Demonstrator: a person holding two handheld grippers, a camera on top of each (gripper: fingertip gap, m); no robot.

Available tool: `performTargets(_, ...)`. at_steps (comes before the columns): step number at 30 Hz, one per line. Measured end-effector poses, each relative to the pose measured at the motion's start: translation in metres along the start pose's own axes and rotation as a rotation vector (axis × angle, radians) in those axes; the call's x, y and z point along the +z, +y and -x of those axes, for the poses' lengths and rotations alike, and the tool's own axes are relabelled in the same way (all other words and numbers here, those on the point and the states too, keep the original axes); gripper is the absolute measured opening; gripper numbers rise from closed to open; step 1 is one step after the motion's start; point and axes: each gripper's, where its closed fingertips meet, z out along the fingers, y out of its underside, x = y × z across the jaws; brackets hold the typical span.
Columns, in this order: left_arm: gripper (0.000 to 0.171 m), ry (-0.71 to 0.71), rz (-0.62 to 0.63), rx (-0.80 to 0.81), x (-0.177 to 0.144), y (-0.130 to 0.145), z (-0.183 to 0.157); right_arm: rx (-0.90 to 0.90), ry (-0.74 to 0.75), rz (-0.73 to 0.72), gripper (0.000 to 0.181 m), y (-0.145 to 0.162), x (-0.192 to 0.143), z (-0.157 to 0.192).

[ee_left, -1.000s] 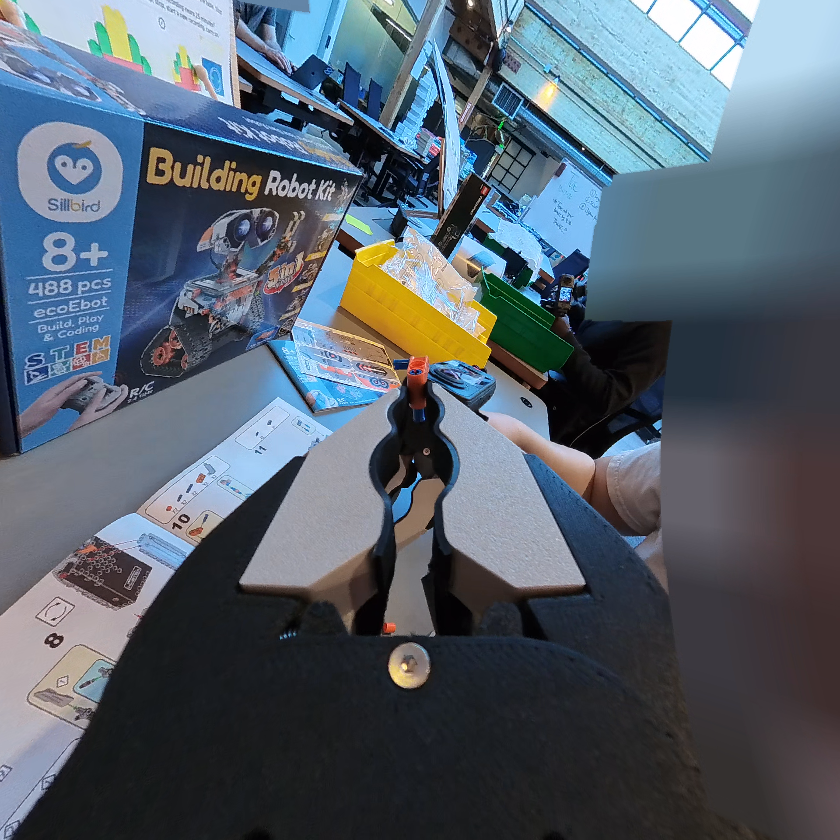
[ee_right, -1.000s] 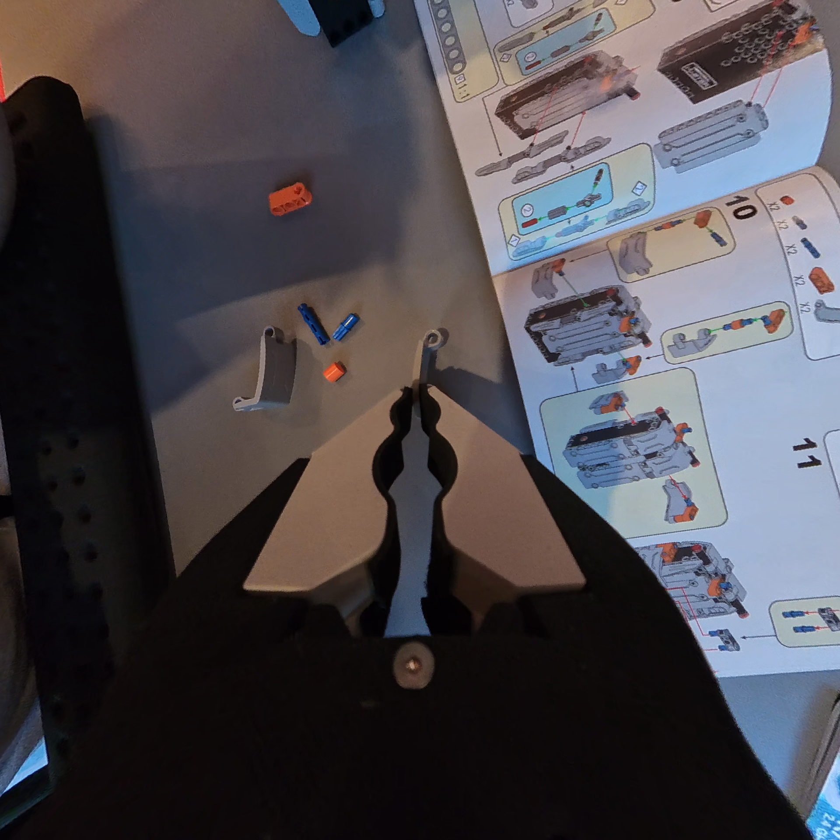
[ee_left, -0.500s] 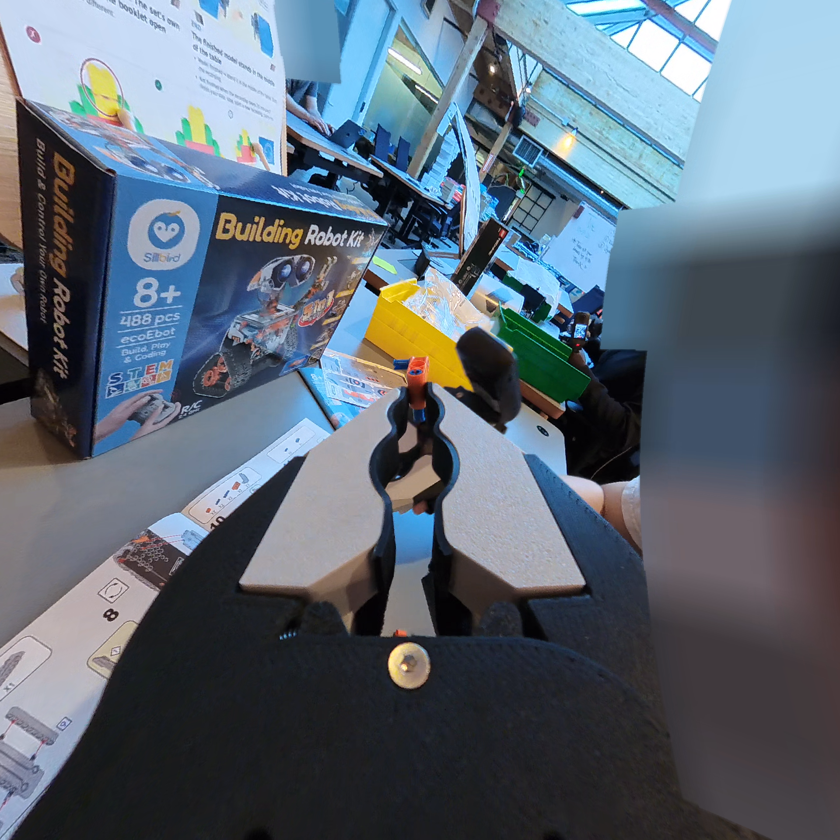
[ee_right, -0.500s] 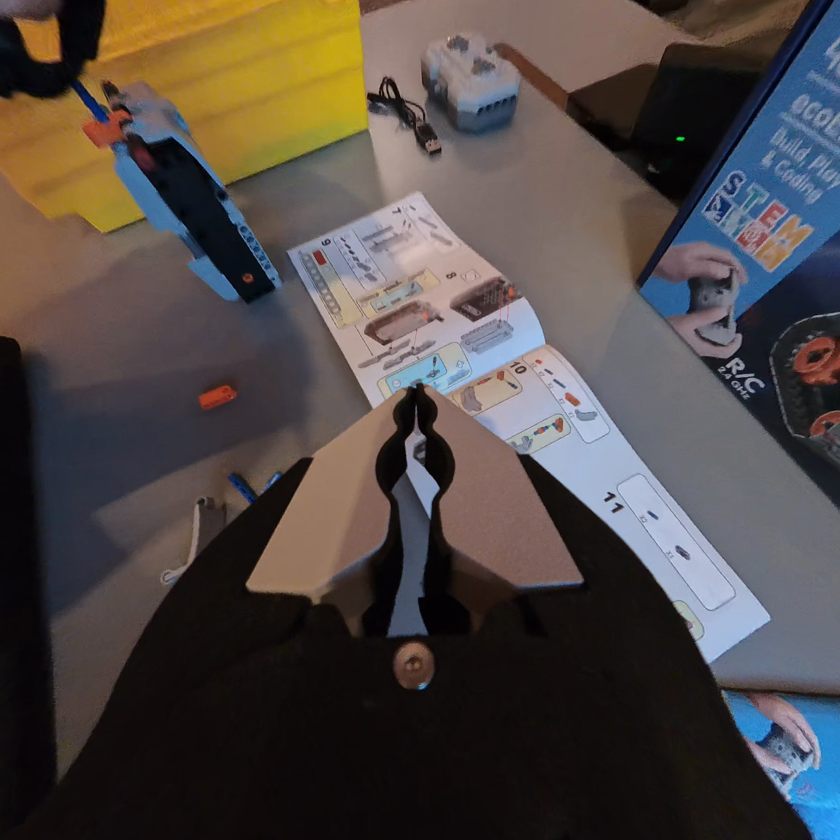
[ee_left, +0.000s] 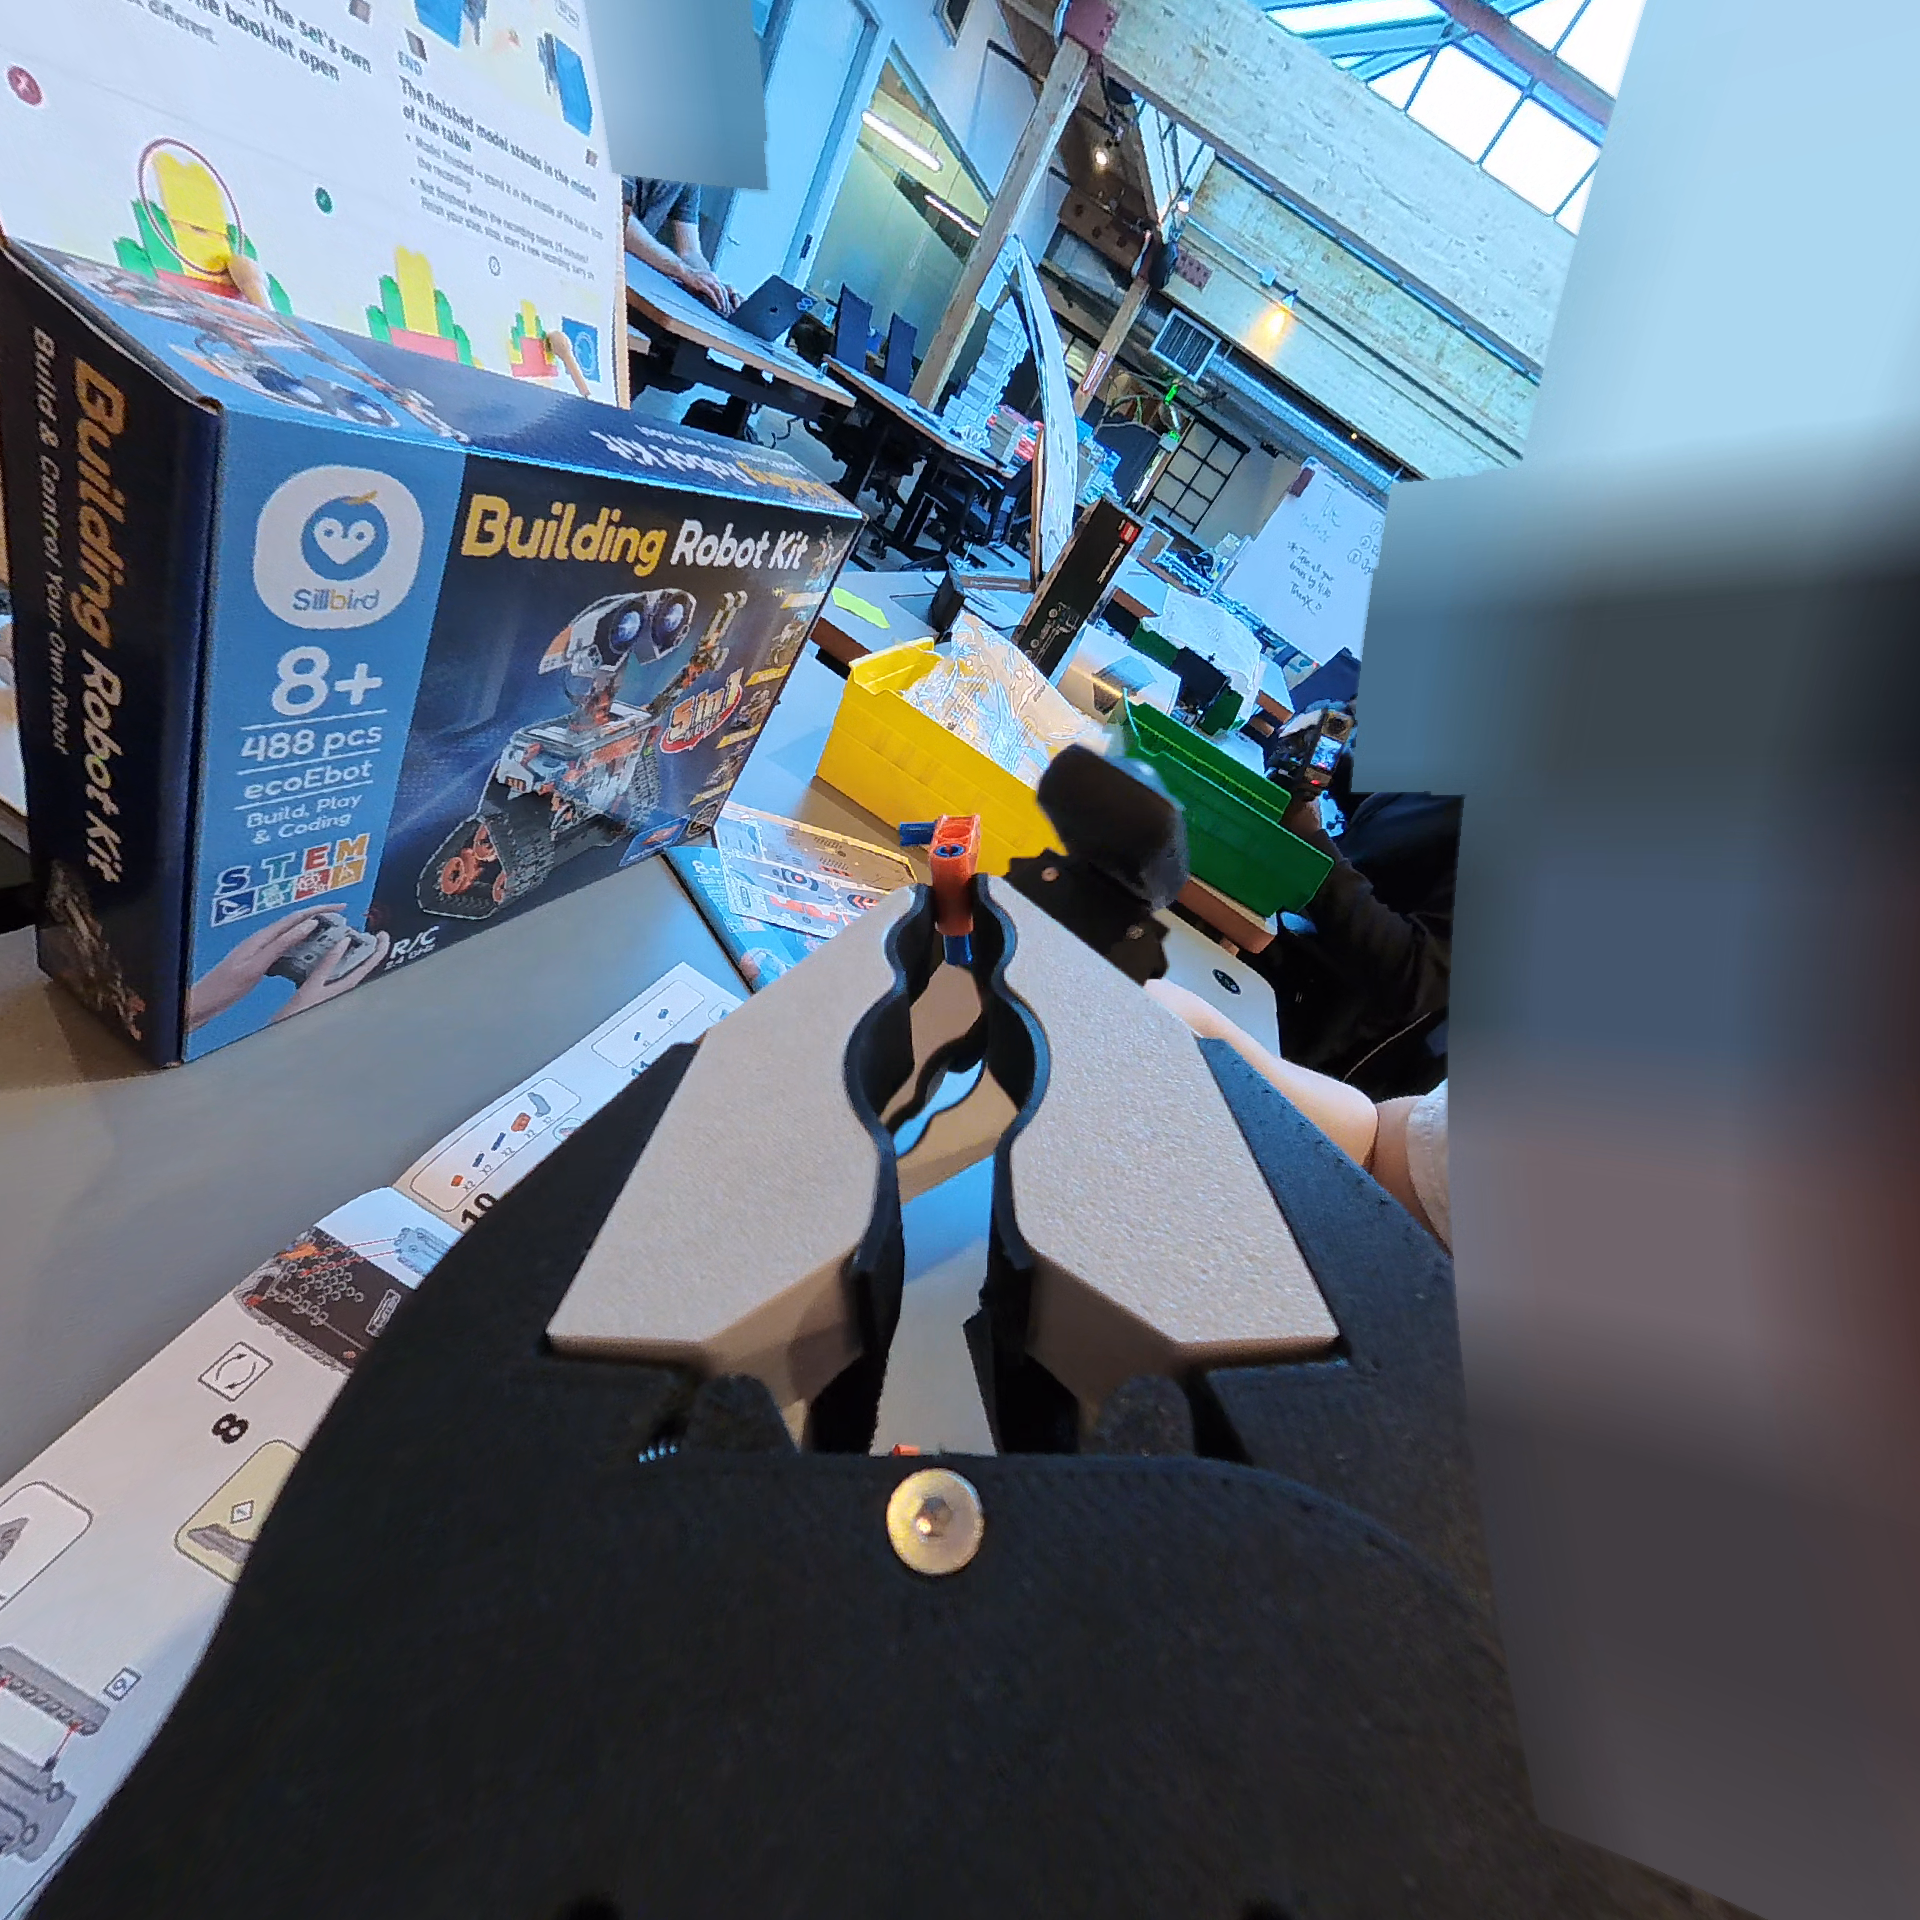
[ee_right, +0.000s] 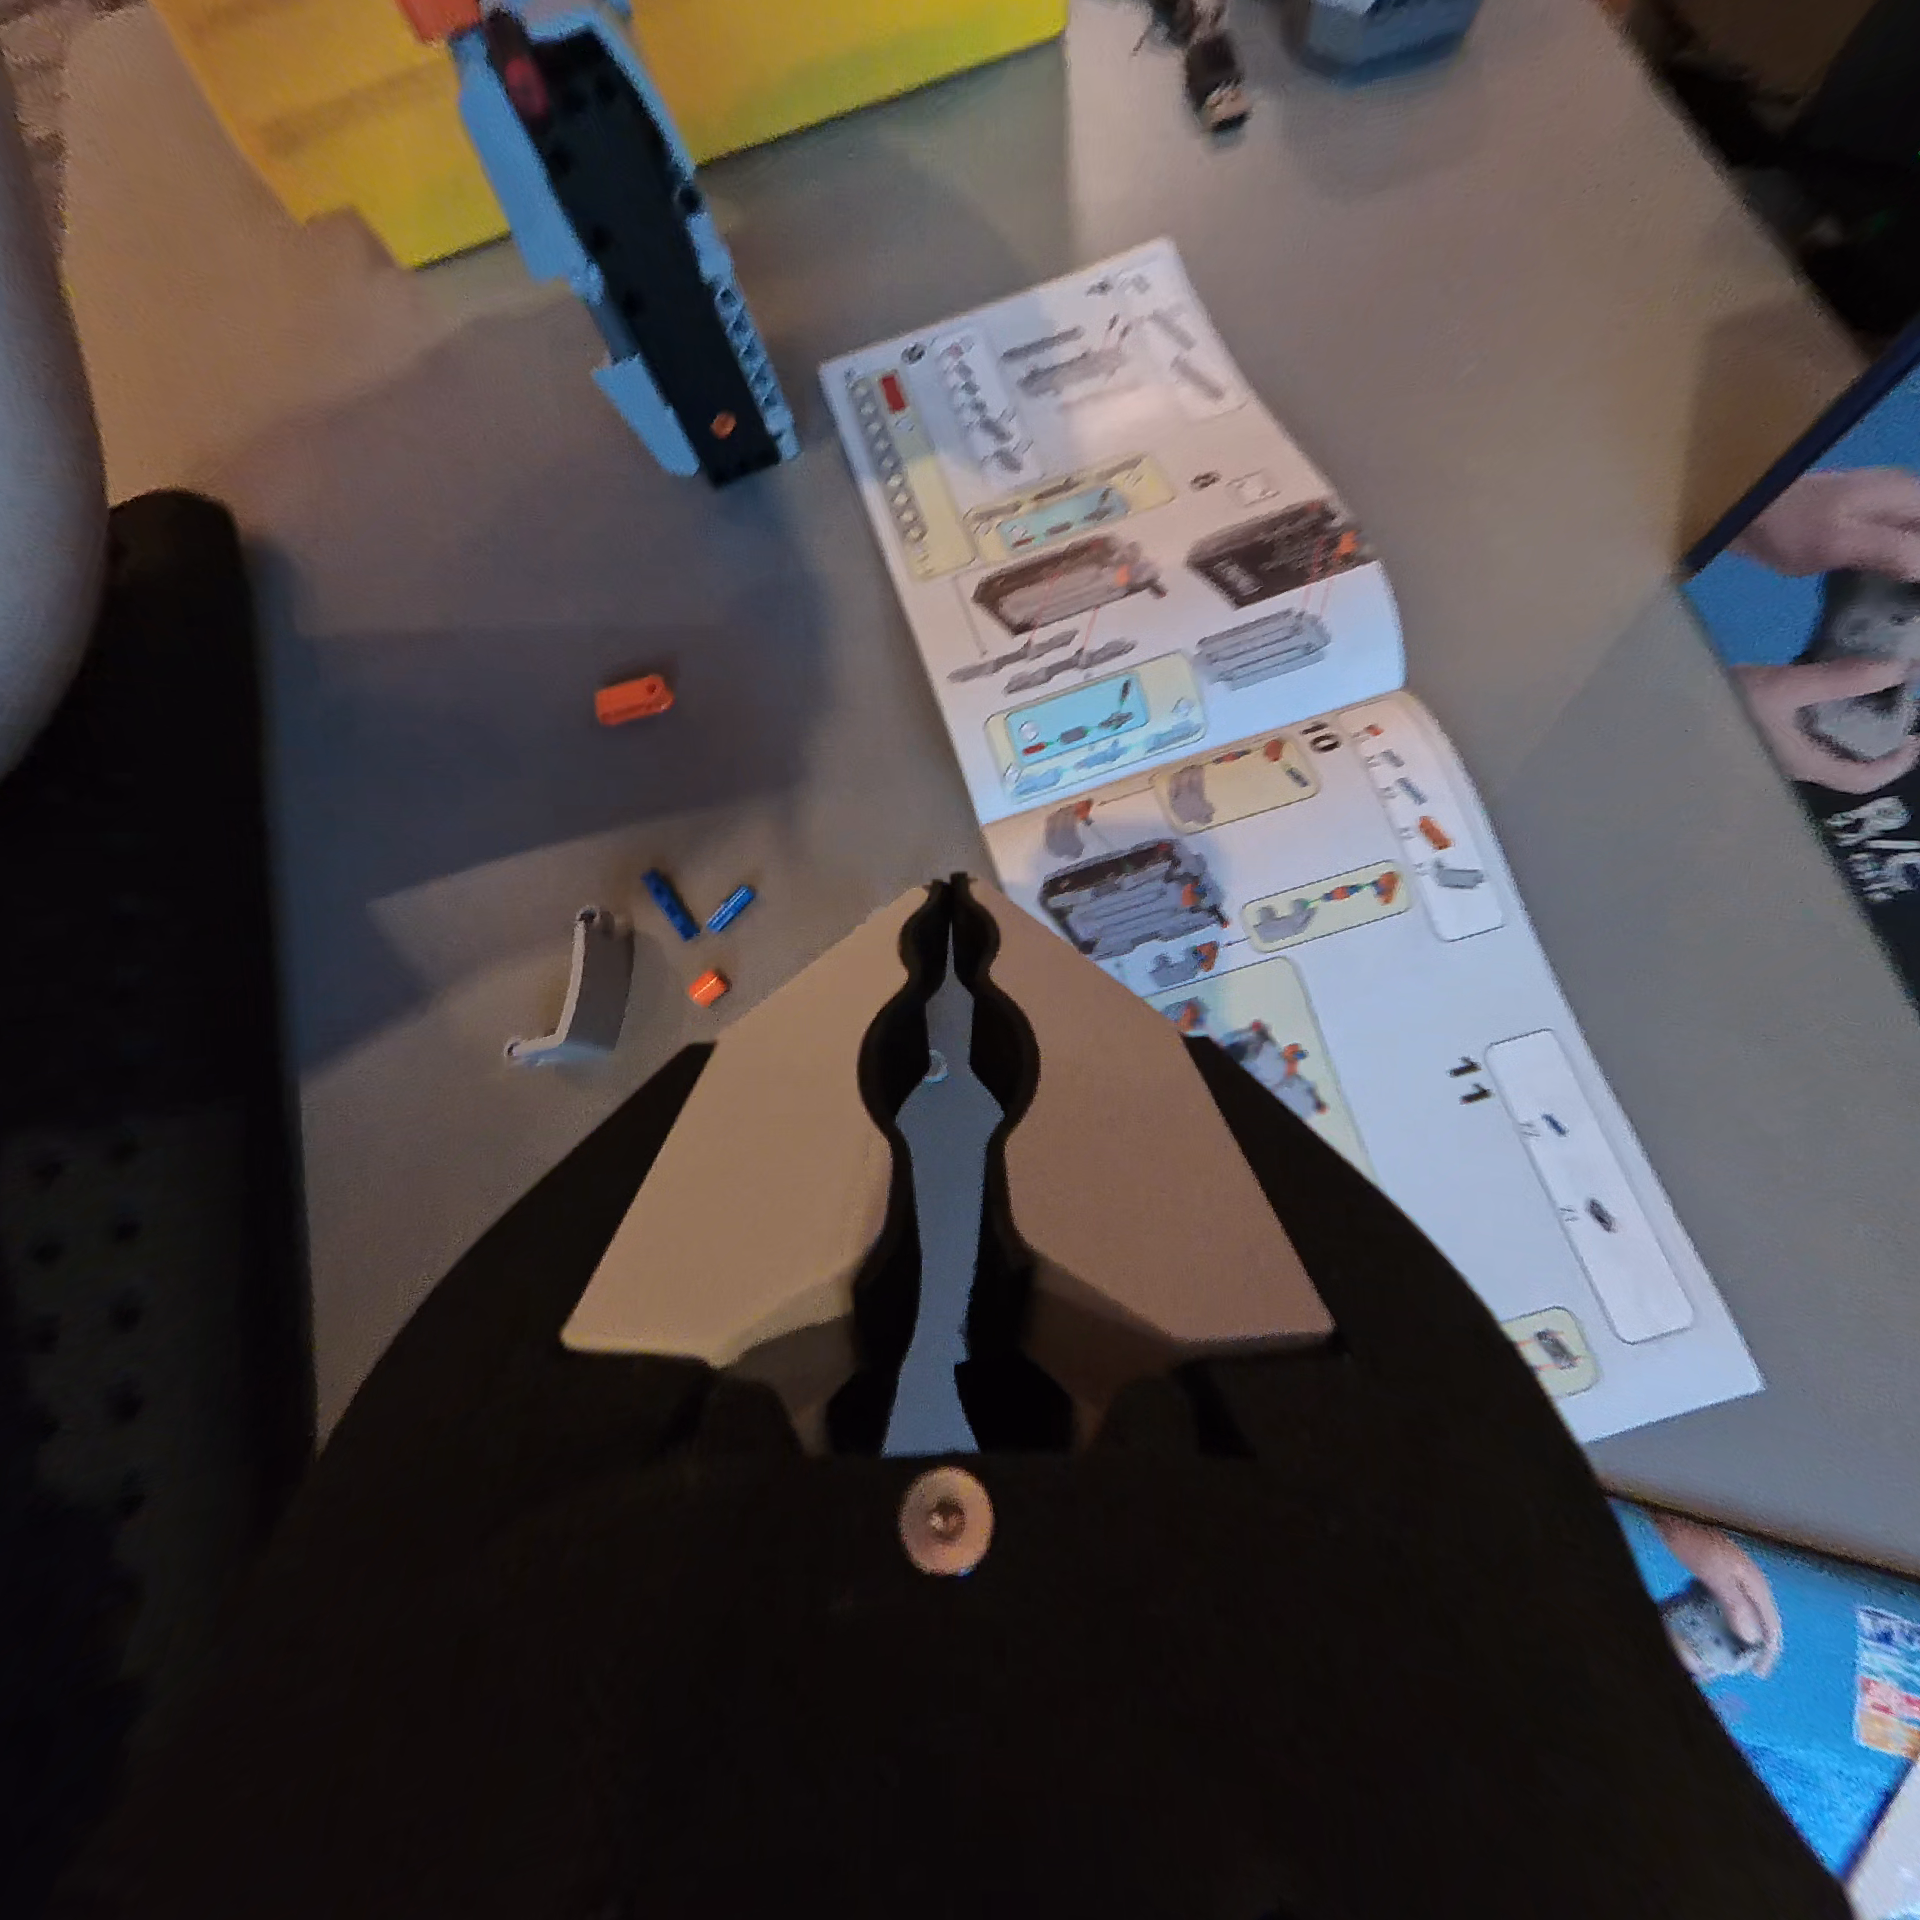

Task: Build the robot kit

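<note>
My left gripper (ee_left: 951,906) is shut on a small orange connector (ee_left: 954,847) with a blue pin through it, held above the grey table (ee_left: 208,1143). A black part of the other gripper (ee_left: 1112,831) shows just beyond it to the right. My right gripper (ee_right: 951,891) is shut, with a thin grey panel piece (ee_right: 940,1195) edge-on between its fingers, above the table (ee_right: 468,540). A black and grey block assembly (ee_right: 634,260) stands tilted ahead, its top out of frame. A second grey panel (ee_right: 587,992), two blue pins (ee_right: 670,906), an orange bush (ee_right: 708,987) and an orange connector (ee_right: 634,698) lie to the left.
An open instruction booklet (ee_right: 1299,831) lies to the right, also in the left wrist view (ee_left: 312,1330). A blue kit box (ee_left: 416,675) stands at the left. A yellow bin (ee_left: 914,748) and a green bin (ee_left: 1226,821) sit behind. A black perforated object (ee_right: 135,935) runs along the left edge. The left gripper's tips are roughly 20 cm from the right gripper's. The orange bush (ee_right: 708,987) sits 10 cm or so from the ends of my right fingers.
My right gripper lifted off the table with the grey panel piece and swung up to face the block assembly. My left gripper kept the orange connector and turned left; the other gripper came into its view.
</note>
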Motion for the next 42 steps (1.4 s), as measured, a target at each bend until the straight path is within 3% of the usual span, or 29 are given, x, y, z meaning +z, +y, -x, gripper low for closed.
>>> performTargets(5,0.004,-0.007,0.000,-0.001,-0.001,0.000,0.001,0.006,-0.094,0.001,0.000,0.001,0.008,0.015)
performTargets(25,0.004,0.005,0.013,0.004,0.003,0.002,-0.001,-0.081,-0.147,0.078,0.000,0.014,0.013,0.032)
performTargets(29,0.004,0.004,0.013,0.002,0.002,0.002,-0.001,-0.111,-0.181,0.148,0.000,0.028,0.008,0.035)
performTargets(33,0.004,0.010,0.016,0.004,0.003,0.002,-0.002,-0.131,-0.113,0.258,0.000,0.055,-0.012,0.011)
performTargets(36,0.005,0.013,0.021,0.003,0.006,0.003,-0.002,-0.071,-0.113,0.158,0.000,0.041,-0.009,0.005)
performTargets(39,0.005,0.025,0.030,0.003,0.010,0.006,-0.003,-0.167,-0.160,-0.002,0.034,0.032,0.007,0.020)
performTargets(42,0.005,0.042,0.039,0.013,0.014,0.007,-0.007,-0.260,-0.120,-0.137,0.036,0.035,0.013,0.027)
